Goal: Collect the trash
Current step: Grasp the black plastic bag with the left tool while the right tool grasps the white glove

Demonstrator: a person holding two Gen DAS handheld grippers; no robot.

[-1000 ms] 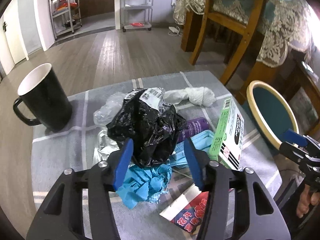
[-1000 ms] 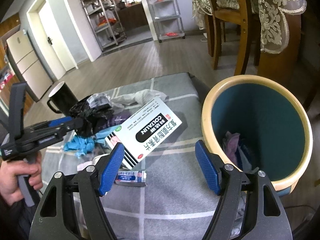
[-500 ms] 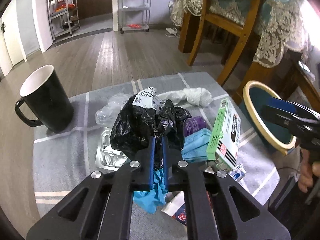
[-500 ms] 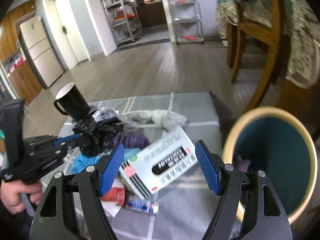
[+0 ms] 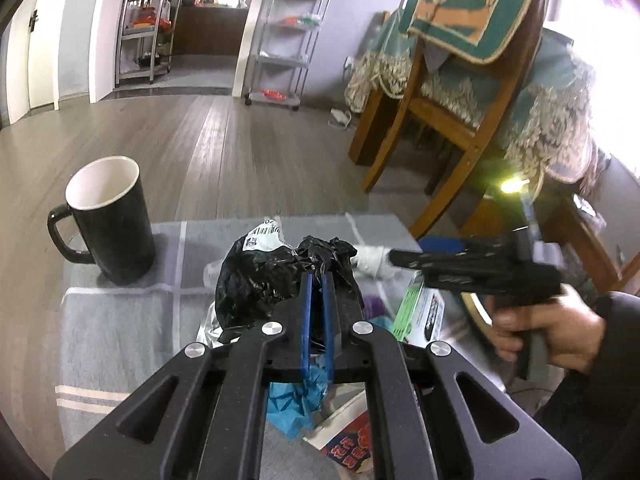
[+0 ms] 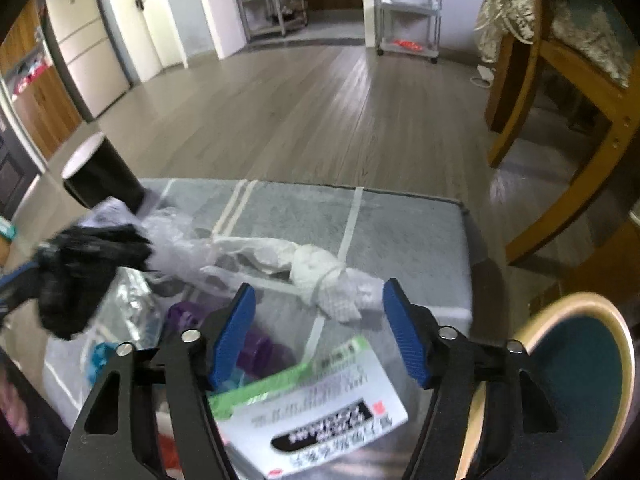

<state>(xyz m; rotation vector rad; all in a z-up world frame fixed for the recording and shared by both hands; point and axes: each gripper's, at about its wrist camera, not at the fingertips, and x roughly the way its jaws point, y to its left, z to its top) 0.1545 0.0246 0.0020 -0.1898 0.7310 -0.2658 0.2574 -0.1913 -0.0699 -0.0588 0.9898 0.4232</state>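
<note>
My left gripper point(image 5: 316, 280) is shut on a crumpled black plastic bag point(image 5: 260, 280) with a white label and holds it a little above the trash pile. In the right wrist view the same bag point(image 6: 80, 272) hangs at the left. My right gripper point(image 6: 318, 289) is over the pile with its jaws closing. A twisted white tissue wad point(image 6: 320, 268) lies just ahead of its tips, and the pads do not touch it. A green and white box point(image 6: 312, 412) lies under that gripper. The teal bin point(image 6: 576, 300) stands at the lower right.
A black mug point(image 5: 108, 220) stands at the far left of the grey checked cloth point(image 5: 120, 320). A blue crumpled glove point(image 5: 296, 404), a purple item point(image 6: 260, 352), a red packet point(image 5: 352, 440) and clear wrap lie in the pile. A wooden chair point(image 5: 460, 112) stands behind.
My left gripper went from open to shut on the black bag and lifted it. My right gripper swung left from the bin across the box to the white wad, and its jaws narrowed.
</note>
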